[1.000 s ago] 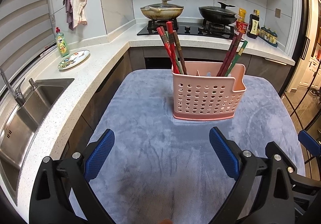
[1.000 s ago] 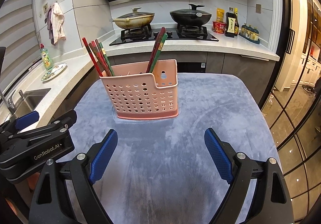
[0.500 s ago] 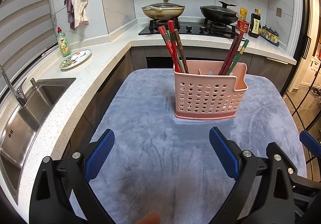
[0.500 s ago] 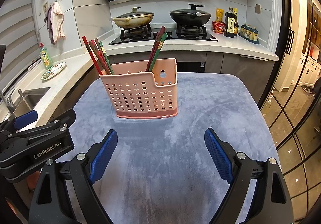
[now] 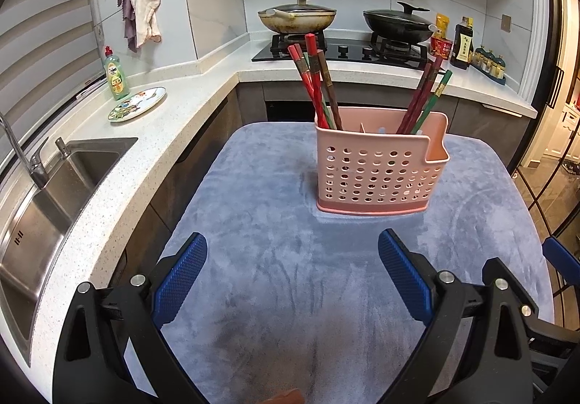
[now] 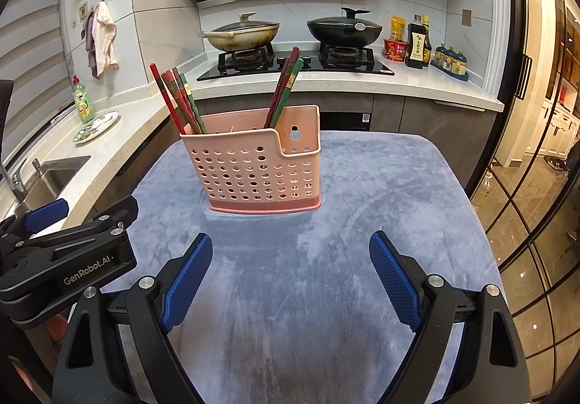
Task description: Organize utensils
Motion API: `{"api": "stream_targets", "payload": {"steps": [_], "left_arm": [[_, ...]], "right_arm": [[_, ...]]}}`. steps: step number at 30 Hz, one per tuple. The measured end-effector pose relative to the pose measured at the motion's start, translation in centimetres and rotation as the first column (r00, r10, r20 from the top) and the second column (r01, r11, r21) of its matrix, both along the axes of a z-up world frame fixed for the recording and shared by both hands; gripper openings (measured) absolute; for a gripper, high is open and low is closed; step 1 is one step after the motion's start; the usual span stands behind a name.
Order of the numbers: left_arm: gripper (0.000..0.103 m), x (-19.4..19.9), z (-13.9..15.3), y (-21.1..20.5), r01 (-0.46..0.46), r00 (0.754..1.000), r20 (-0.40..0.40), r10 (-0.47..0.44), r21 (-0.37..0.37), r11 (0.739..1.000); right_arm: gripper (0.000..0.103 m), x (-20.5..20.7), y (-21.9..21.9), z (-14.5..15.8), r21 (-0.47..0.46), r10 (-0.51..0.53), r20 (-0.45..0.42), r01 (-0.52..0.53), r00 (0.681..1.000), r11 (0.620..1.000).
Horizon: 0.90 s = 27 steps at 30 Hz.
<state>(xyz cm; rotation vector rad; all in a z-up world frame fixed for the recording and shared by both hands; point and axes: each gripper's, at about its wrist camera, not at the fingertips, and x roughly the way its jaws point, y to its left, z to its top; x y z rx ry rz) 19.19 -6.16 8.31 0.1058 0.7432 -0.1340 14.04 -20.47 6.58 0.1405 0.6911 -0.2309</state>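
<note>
We are facing a grey cloth (image 5: 282,277) spread over the table, with a pink basket (image 5: 377,172) standing upright on it — chopsticks (image 5: 319,85) leaning at both ends. We are holding the left gripper (image 5: 291,280) and the right gripper (image 6: 290,277) wide open, empty, well short of the basket.

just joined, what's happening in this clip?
A person holds two claws above a blue-grey cloth. Left claw and right claw are both open and empty. The pink holder stands upright on the cloth, with chopsticks at its left end and more near the right. Neither claw touches it.
</note>
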Motion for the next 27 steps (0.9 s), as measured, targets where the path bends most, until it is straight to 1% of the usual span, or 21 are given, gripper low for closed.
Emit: {"api": "stream_targets", "payload": {"steps": [6,12,27], "left_arm": [[0.091,-0.03,-0.14,0.01,0.0,1.0,0.004,-0.001,0.008,1.0],[0.091,0.04,-0.27,-0.03,-0.005,1.0,-0.003,0.005,0.0,1.0],[0.091,-0.12,-0.74,-0.26,-0.006,1.0,-0.004,0.006,0.021,1.0]], "right_arm": [[0.085,-0.11,0.0,-0.05,-0.001,0.0,-0.002,0.0,1.0,1.0],[0.085,-0.05,0.09,-0.06,-0.002,0.001,-0.002,-0.001,1.0,1.0],[0.085,-0.06,0.11,-0.58,-0.004,0.0,-0.01,0.0,1.0,1.0]]}}
